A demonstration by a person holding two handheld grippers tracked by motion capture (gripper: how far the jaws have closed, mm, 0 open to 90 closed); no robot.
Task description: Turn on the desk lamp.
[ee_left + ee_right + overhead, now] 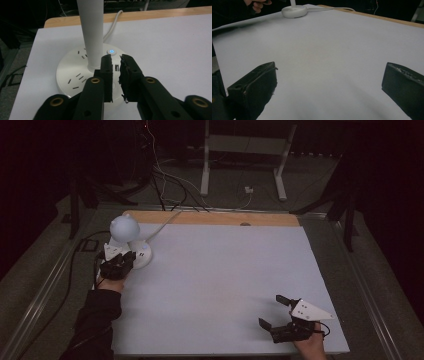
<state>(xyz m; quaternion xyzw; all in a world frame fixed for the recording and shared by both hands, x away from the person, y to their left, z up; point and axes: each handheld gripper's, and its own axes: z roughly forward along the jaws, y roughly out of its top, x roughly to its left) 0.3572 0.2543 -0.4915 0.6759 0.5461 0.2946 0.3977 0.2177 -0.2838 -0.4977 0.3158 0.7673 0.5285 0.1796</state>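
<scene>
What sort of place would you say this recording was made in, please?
Probably a lab or recording workspace, dim and blacked out. A white-topped table holds a white desk lamp with sockets in its base, cables trail over the carpeted floor behind, and a white metal stand sits against dark drapes.

Left gripper [131, 256], at the frame's nine o'clock, has its jaws nearly together; right gripper [274, 311], five o'clock, gapes wide.
</scene>
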